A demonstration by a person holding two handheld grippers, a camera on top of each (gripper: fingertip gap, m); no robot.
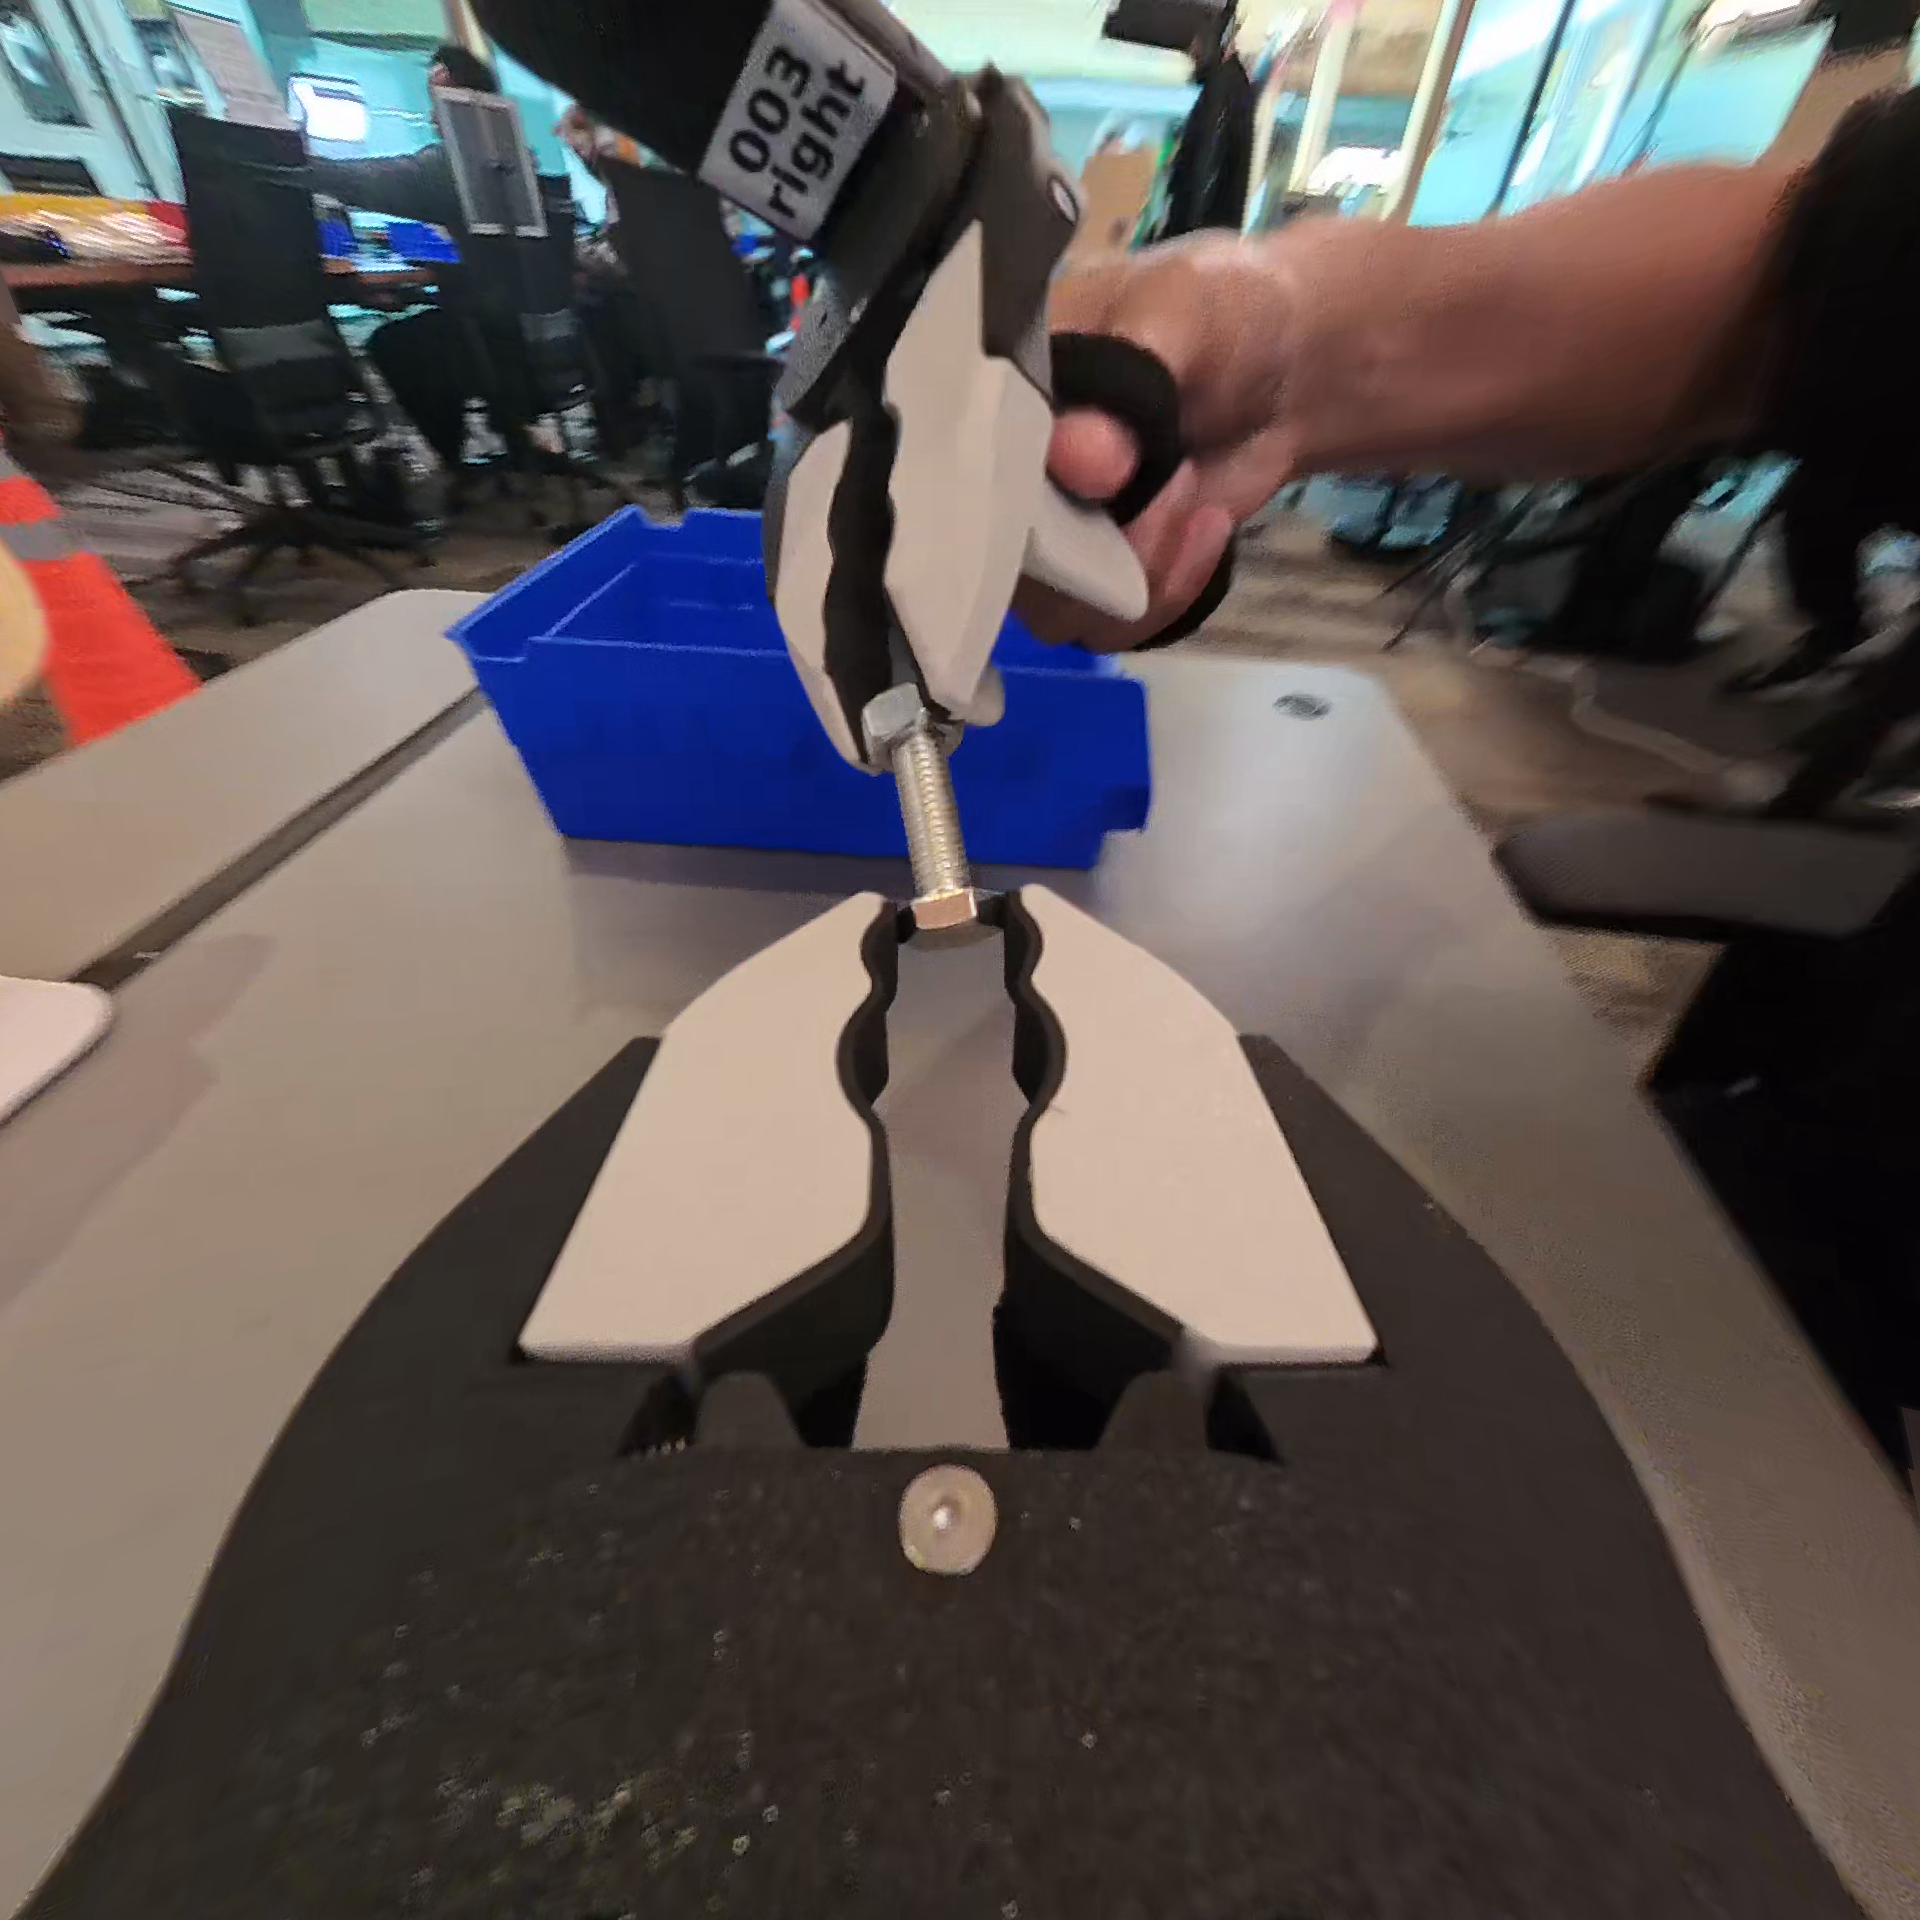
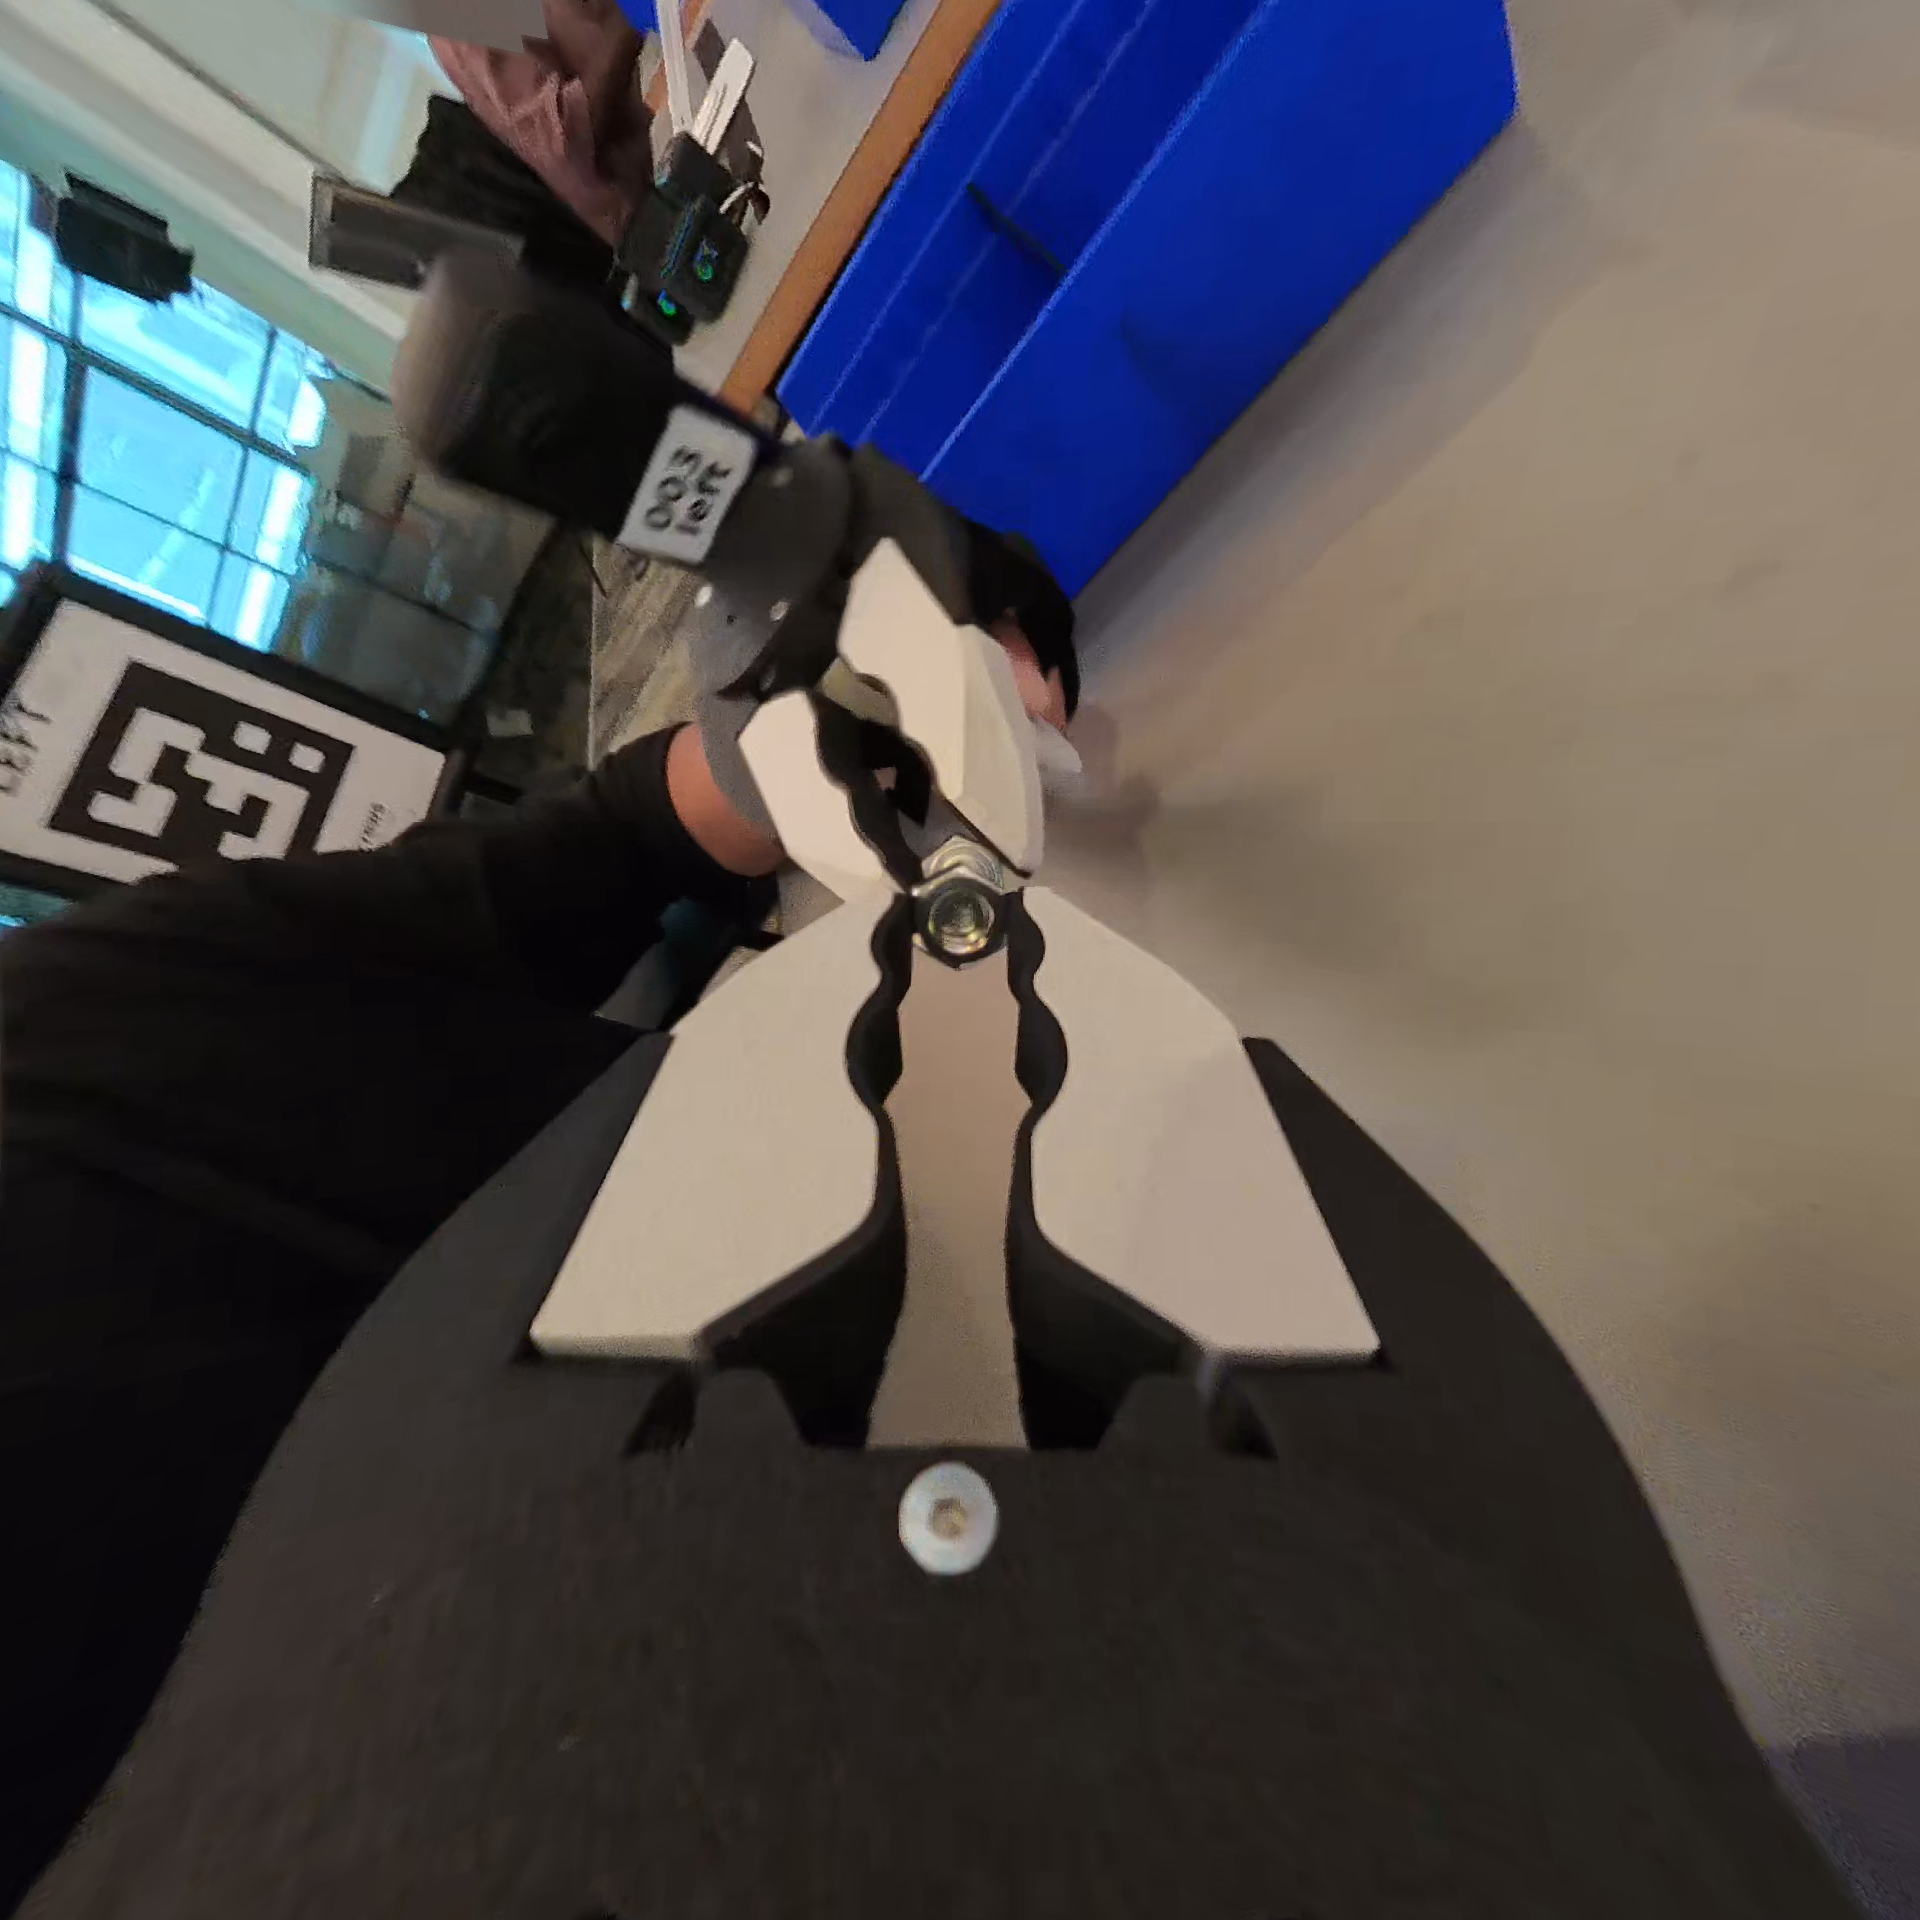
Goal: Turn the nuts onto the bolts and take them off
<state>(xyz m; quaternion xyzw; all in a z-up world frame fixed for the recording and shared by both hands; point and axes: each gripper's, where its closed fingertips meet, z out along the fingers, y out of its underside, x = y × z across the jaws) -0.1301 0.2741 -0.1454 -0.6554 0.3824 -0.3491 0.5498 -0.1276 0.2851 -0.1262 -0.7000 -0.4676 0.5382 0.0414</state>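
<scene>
A silver bolt [image 1: 933, 821] stands tilted above the grey table [image 1: 1299, 987]. My left gripper [image 1: 948, 912] is shut on the bolt's hex head [image 1: 943, 914] at the lower end. My right gripper [image 1: 912, 724] comes down from above and is shut on the nut [image 1: 891, 720] at the bolt's upper end. In the right wrist view, my right gripper [image 2: 957, 921] holds the nut [image 2: 957, 918] end-on, with the bolt's tip showing in its hole. The left gripper [image 2: 961, 864] sits just behind it, clamped on the bolt head.
A blue plastic bin [image 1: 727, 748] stands on the table right behind the bolt; it also shows in the right wrist view [image 2: 1143, 260]. An orange cone [image 1: 83, 623] is off the table's left side. A white object [image 1: 31, 1039] lies at the left edge. Office chairs stand behind. Both grippers' tips are close together, under 4 cm apart. From either gripper's tips it is about 35 cm to the white object [image 1: 31, 1039].
</scene>
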